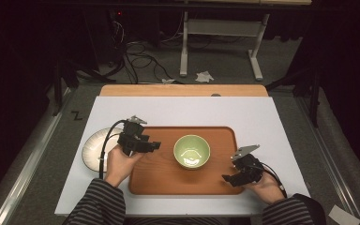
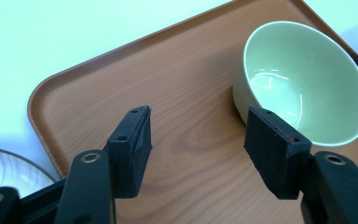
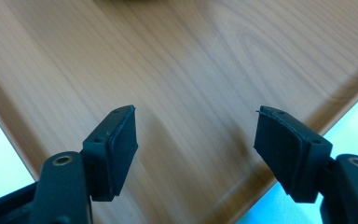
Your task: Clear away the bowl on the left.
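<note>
On the white worktop (image 1: 272,117) lies a brown wooden tray (image 1: 159,178), and that tray carries a pale green bowl (image 1: 191,151) set a little right of its middle, upright and empty as far as the high view shows. Just off the tray's left edge, on the bare worktop, rests a whitish ribbed plate (image 1: 90,150), partly covered by the person's left forearm and the cable.

Judging by how things lie, the work looks to be at an early or in-between point: the bowl stands on the tray, the plate stays off it, and neither is gripped. Whether the bowl is meant to go elsewhere or the plate is to join it, the pictures do not settle; either way a grasp is yet to be made.

Over the tray's left part hovers the left hand-held gripper (image 1: 151,146), jaws spread wide with nothing between them. In the left gripper view its jaws point toward the bowl (image 2: 303,84), one fingertip close to the near wall but apart from it, so an approach to the bowl seems the likeliest step in hand.

Near the tray's front right corner sits the right hand-held gripper (image 1: 228,180), also wide open and empty; the right gripper view looks along its jaws onto bare wood grain and the tray rim (image 3: 345,100).
</note>
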Demonstrator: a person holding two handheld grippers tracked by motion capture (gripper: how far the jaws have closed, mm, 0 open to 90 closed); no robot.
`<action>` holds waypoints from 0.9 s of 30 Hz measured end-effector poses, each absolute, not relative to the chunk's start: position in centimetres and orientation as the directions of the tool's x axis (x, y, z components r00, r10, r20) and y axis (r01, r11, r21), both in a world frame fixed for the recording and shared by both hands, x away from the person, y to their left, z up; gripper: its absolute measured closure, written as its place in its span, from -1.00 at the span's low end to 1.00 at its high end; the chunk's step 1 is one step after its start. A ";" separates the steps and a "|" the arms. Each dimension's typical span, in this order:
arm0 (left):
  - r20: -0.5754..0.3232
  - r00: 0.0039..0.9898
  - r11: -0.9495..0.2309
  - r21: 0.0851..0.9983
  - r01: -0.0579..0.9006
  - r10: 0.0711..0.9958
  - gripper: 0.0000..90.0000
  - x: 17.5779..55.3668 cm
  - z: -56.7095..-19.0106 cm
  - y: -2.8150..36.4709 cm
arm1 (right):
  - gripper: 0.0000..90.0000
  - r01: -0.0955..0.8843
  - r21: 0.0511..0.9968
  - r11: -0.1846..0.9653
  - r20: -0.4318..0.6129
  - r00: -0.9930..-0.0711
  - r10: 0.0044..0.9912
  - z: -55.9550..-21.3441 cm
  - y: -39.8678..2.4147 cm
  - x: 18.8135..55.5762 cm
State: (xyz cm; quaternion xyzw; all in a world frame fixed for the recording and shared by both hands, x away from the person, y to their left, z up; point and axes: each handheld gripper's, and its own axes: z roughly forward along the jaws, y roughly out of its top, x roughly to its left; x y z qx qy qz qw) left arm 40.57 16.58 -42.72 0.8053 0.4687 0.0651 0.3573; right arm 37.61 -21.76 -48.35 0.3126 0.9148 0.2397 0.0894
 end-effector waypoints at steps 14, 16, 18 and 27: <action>-0.223 0.545 -0.309 0.627 0.715 0.808 -0.09 39.6 -43.4 17.1 | -0.30 0.528 0.496 0.689 -0.014 -0.789 0.615 -48.3 -21.8 37.6; -0.224 0.544 -0.309 0.625 0.717 0.809 -0.09 39.5 -43.6 17.1 | -0.30 0.526 0.495 0.691 -0.018 -0.789 0.614 -48.3 -21.8 37.6; -0.222 0.544 -0.313 0.622 0.718 0.809 -0.09 39.4 -43.7 17.0 | -0.30 0.524 0.497 0.691 -0.017 -0.791 0.612 -48.3 -21.8 37.6; -0.222 0.544 -0.319 0.611 0.724 0.809 -0.09 38.8 -44.6 16.8 | -0.30 0.520 0.502 0.691 -0.020 -0.792 0.611 -48.3 -21.8 37.6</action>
